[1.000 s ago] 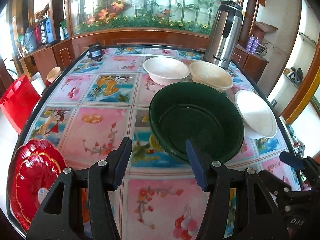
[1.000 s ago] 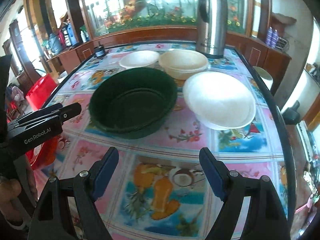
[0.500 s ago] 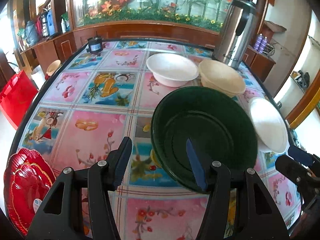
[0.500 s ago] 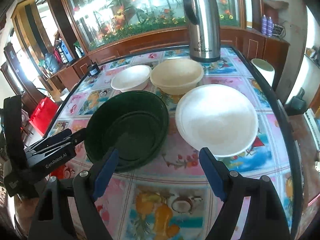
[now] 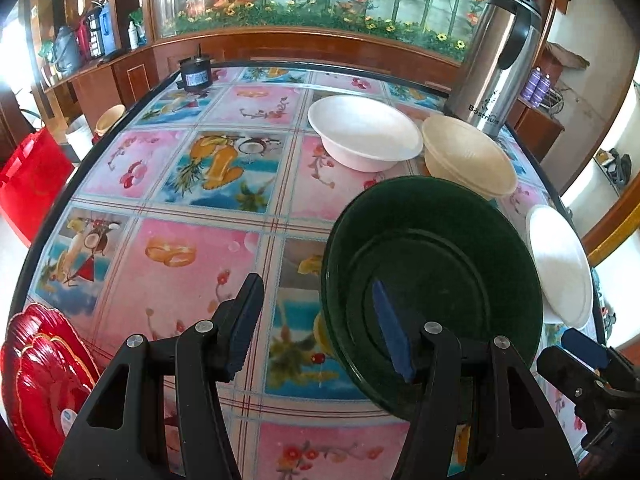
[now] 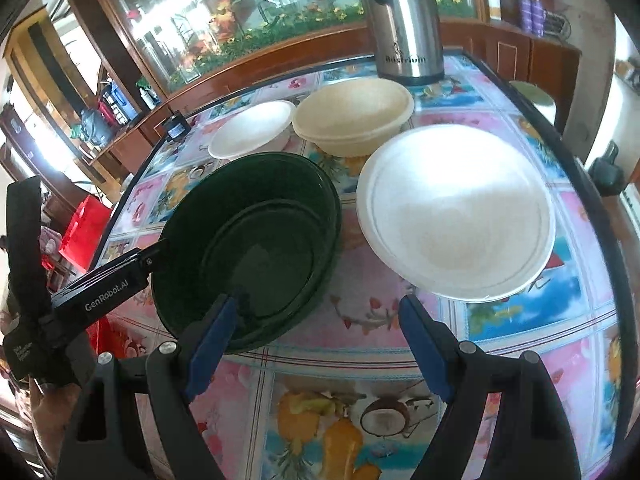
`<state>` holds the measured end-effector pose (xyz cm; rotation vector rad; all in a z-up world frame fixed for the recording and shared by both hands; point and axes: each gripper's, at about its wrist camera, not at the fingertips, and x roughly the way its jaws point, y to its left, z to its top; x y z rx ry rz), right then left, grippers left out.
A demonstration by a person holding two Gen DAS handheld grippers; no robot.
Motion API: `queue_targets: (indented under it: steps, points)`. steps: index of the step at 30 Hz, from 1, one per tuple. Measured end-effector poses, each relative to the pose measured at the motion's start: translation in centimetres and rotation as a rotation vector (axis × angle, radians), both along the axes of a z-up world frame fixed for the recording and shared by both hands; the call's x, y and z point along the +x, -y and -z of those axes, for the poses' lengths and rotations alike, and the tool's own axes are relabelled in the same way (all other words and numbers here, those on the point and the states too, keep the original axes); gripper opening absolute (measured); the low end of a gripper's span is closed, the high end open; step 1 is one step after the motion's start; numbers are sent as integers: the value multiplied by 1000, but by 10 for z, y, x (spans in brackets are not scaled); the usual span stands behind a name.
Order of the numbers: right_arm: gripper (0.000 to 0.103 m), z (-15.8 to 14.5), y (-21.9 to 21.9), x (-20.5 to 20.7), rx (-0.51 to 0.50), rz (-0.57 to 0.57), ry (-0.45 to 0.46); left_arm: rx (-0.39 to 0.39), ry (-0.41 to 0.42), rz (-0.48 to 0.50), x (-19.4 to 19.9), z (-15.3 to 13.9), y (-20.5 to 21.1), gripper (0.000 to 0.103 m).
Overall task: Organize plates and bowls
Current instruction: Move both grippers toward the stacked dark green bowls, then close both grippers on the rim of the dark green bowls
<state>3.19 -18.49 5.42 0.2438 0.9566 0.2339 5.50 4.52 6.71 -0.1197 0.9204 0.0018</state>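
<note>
Lower frame, left wrist view: the left gripper [image 5: 320, 320] stands half spread with nothing gripped, one finger over open tablecloth, the other in front of the green bowl's [image 5: 432, 276] near rim. In the right wrist view the right gripper [image 6: 316, 344] gapes wide and empty, its left finger just at that same bowl's edge. Red plates [image 5: 40, 384] sit at the lower left corner. Right of the green bowl lies a white plate [image 6: 456, 212]; behind it a cream bowl [image 6: 352, 116] and a white bowl [image 5: 364, 132], side by side. Upper right, a steel thermos [image 5: 496, 60] crowds the far edge. All rests on a fruit-print tablecloth [image 5: 180, 256]; wooden cabinets [image 5: 132, 72] ring the room.
</note>
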Motion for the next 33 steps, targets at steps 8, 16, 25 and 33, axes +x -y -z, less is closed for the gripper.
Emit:
queue_targets:
  steps: [8,16,25,33]
  points:
    - [83,0,-4,9,-2,8,-2,15,-15,-7,6,5,0,57]
    - [83,6,-5,22,-17,14,-13,25,-22,-12,14,10,2,57]
    - [82,12,-5,35,-18,8,-15,19,-43,-5,23,16,2,57]
    - [82,10,-10,35,-60,-2,-2,18,-57,-6,26,21,0,57]
